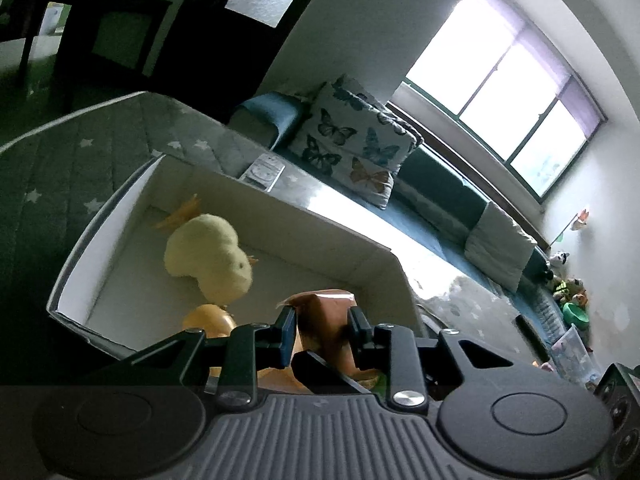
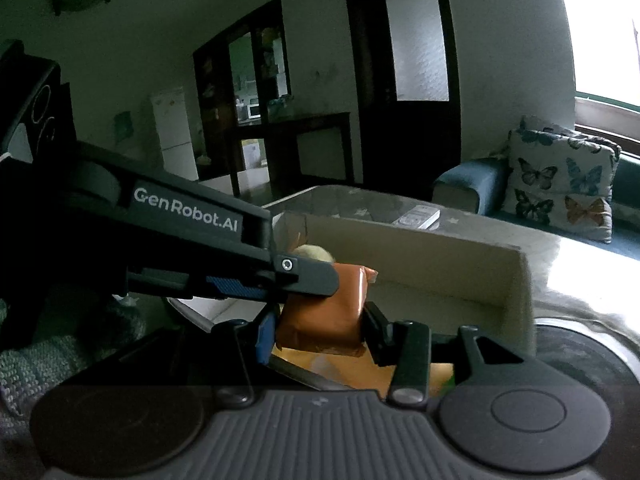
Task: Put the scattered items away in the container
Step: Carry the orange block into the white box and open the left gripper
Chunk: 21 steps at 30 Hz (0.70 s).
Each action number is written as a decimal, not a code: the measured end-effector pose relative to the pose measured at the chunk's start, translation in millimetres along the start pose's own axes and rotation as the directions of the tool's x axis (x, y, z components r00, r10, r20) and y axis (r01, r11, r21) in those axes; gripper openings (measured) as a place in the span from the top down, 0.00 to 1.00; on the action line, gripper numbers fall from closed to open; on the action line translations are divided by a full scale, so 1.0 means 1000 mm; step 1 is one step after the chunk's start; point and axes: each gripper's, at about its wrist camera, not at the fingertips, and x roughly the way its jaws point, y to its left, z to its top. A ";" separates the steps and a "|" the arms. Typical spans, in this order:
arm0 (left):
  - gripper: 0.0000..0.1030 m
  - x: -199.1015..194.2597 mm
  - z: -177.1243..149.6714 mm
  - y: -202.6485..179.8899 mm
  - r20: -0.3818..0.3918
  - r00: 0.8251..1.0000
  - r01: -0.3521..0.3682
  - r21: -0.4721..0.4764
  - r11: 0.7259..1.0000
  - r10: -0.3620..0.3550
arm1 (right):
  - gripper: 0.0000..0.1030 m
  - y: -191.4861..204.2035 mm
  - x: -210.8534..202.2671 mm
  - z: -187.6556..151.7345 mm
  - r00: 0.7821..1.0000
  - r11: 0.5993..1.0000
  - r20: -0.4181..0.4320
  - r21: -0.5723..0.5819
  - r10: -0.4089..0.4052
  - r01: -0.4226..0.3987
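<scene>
An orange-brown packet (image 2: 324, 312) is held between both grippers over the white box (image 1: 344, 236). My left gripper (image 1: 322, 320) is shut on the packet (image 1: 326, 320), which shows between its jaws. My right gripper (image 2: 320, 326) is shut on the same packet from below; the left gripper's finger (image 2: 304, 276) crosses above it from the left. A yellow plush duck (image 1: 208, 256) lies inside the box, with an orange round toy (image 1: 210, 320) beside it, partly hidden by my left gripper. The duck's top peeks out in the right wrist view (image 2: 314, 253).
The box (image 2: 516, 276) stands on a grey star-patterned mat (image 1: 80, 152). A white remote (image 1: 264, 172) lies on the mat behind the box. A blue sofa (image 1: 436, 188) with a butterfly cushion (image 1: 352, 144) runs along the window wall. Toys (image 1: 572, 300) pile at its far end.
</scene>
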 end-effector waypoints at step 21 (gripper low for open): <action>0.70 -0.022 -0.011 0.003 0.026 0.997 -0.071 0.006 0.997 0.071 | 0.52 0.012 -0.013 -0.012 1.000 1.000 0.011 -0.025 -0.004 0.004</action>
